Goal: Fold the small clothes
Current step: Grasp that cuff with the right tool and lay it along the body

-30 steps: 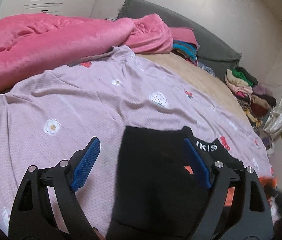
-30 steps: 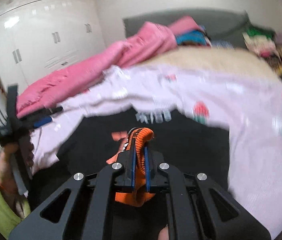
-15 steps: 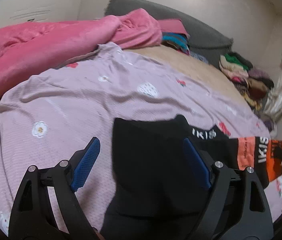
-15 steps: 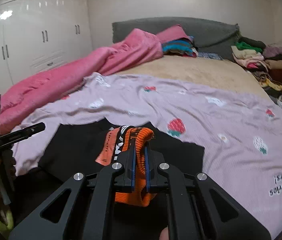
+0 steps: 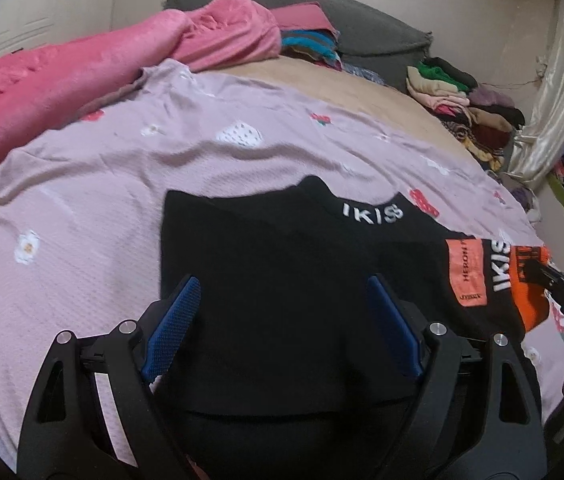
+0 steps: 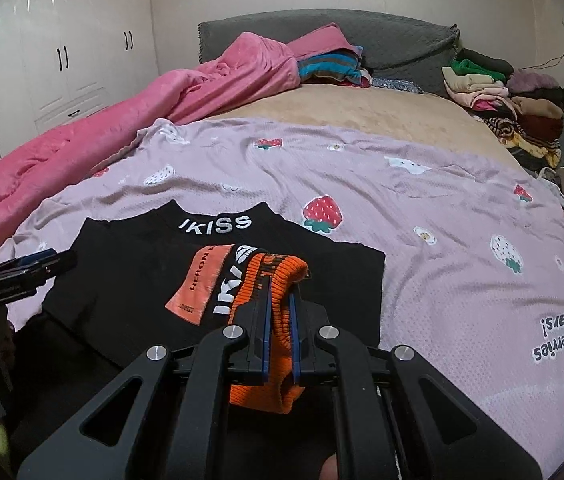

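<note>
A small black sweater with white "IKISS" lettering on its collar lies flat on a lilac strawberry-print sheet. It also shows in the right wrist view. My right gripper is shut on the sweater's orange ribbed cuff, holding the sleeve over the sweater's right side. That cuff shows at the right in the left wrist view. My left gripper is open and empty, its blue pads wide apart above the sweater's body. It shows at the left edge of the right wrist view.
A pink blanket is heaped along the bed's left side. Piles of folded clothes sit at the far right by the grey headboard. White wardrobes stand at the left. A curtain hangs at the right.
My right gripper has carried the orange cuff out to the right, stretching the sleeve sideways. The sweater now lies flatter with its collar showing. My left gripper stays open over it.
</note>
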`<state>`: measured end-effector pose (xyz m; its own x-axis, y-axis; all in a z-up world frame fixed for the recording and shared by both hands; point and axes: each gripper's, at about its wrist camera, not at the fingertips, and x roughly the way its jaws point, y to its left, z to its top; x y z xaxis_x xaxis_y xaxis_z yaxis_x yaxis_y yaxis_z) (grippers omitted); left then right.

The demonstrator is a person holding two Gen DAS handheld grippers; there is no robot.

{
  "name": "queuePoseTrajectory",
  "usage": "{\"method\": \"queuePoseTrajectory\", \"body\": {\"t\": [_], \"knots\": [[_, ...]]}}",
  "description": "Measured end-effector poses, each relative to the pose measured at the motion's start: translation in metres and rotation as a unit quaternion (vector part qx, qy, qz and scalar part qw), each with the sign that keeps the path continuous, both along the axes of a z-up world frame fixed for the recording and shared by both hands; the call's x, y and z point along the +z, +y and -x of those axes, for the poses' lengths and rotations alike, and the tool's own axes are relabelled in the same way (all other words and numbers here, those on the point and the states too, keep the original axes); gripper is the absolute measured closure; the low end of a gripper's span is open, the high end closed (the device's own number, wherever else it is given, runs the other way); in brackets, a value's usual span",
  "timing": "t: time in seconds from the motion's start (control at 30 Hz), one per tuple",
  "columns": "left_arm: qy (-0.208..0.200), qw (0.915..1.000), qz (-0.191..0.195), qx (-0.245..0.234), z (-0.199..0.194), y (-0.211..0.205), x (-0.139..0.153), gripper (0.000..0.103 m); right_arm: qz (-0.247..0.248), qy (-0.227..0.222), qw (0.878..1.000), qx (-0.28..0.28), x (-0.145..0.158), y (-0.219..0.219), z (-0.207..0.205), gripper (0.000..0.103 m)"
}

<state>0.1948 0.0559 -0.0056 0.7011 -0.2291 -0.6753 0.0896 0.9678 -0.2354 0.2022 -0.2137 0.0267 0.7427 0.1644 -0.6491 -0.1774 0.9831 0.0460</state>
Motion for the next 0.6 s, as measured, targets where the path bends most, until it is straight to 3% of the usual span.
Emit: {"method": "queuePoseTrajectory", "body": {"t": [0.33, 0.6], "knots": [[-0.003, 0.9992, -0.026, -0.029, 0.004, -0.016, -0.001, 0.026, 0.008, 0.006, 1.0, -0.008, -0.004, 0.001, 0.001, 0.095], [0.009, 0.9992, -0.018, -0.034, 0.004, -0.018, -0.006, 0.026, -0.001, -0.006, 0.999, -0.038, -0.004, -0.008, 0.007, 0.09]]}}
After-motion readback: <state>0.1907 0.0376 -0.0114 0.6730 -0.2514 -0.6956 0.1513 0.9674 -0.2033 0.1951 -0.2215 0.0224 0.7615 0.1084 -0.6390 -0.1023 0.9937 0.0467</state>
